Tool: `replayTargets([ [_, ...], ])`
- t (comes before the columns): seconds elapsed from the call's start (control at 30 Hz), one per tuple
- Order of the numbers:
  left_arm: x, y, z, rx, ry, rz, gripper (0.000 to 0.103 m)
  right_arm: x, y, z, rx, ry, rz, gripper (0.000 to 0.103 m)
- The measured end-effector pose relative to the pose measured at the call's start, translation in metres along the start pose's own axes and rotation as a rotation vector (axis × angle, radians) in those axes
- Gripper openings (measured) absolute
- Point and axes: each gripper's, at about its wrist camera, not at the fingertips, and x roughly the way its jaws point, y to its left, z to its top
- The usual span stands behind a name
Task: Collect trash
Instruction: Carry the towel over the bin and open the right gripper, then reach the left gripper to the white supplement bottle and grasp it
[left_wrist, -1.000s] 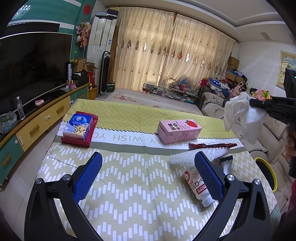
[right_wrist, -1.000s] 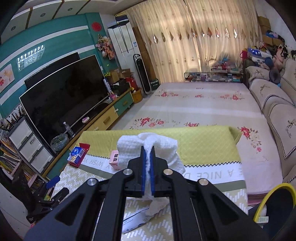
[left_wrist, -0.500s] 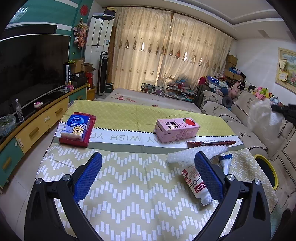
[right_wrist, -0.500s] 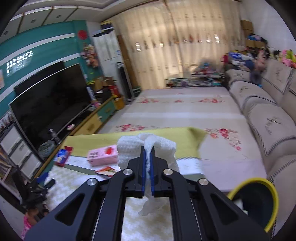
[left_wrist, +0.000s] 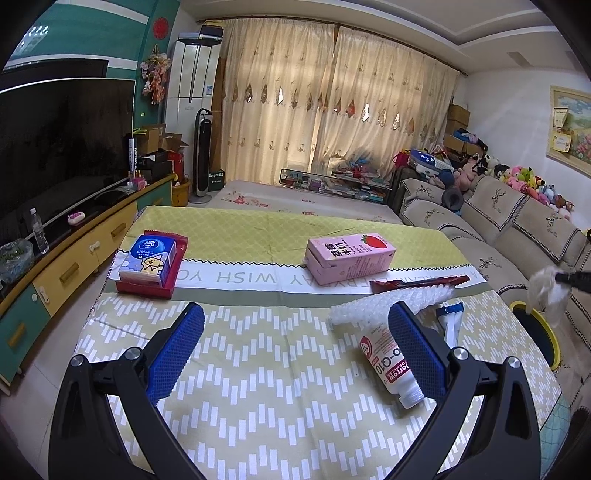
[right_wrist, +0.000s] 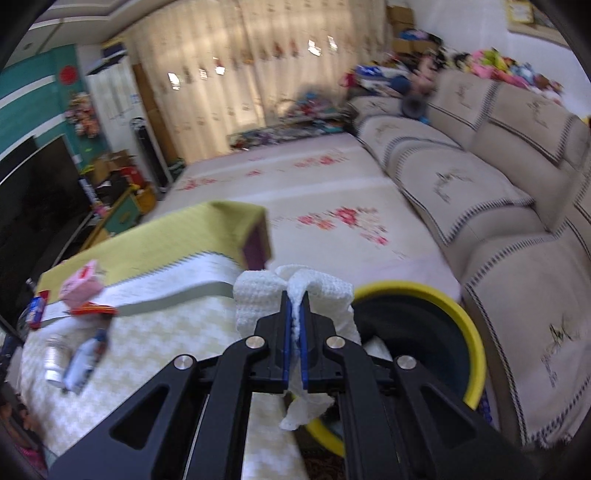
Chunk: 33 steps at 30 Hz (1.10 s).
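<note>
Right wrist view shows the yellow-rimmed bin (right_wrist: 417, 295) standing on the floor between the table (right_wrist: 155, 343) and the sofa (right_wrist: 491, 206); its dark inside shows no contents I can make out. The right gripper (right_wrist: 294, 321) is pinching a crumpled white paper towel (right_wrist: 258, 295), blue pads pressed tight on its middle fold, and holds it just at the bin's near rim, over the gap beside the table edge.

Risks, as I judge them: if the jaws part now, the towel could catch on the rim or drop to the floor on the table side, since most of its bulk hangs short of the opening. Being light and floppy, it may also cling to the textured pads rather than fall.

From the left wrist view, the left gripper (left_wrist: 295, 347) hovers spread wide over the table, holding nothing. Waiting there lie a pink strawberry milk carton (left_wrist: 351, 258), a strip of bubble wrap (left_wrist: 369, 310), a white bottle (left_wrist: 388, 365), a red wrapper (left_wrist: 417, 283) and a small tube (left_wrist: 450, 317). The bottle could roll if nudged. A tissue pack (left_wrist: 151, 254) sits in a red tray (left_wrist: 147, 288).
</note>
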Motion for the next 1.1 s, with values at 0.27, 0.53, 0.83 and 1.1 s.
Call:
replayTargets([
  [0.27,0.004,-0.002,-0.001,0.012,0.020,0.005,0.098,0.032,-0.038,-0.019,0.052,0.045,-0.090,0.006],
  [0.53,0.008,-0.005,-0.003,0.023,0.031,0.008,0.098,0.041,-0.050,-0.024,0.068,0.041,-0.131,0.030],
  [0.83,0.008,-0.005,-0.003,0.026,0.030,0.009,0.098,0.006,-0.008,-0.044,0.071,-0.097,-0.055,0.038],
  [1.1,0.008,-0.009,-0.005,0.048,0.027,-0.008,0.098,-0.012,0.063,-0.078,-0.015,-0.236,0.001,0.042],
])
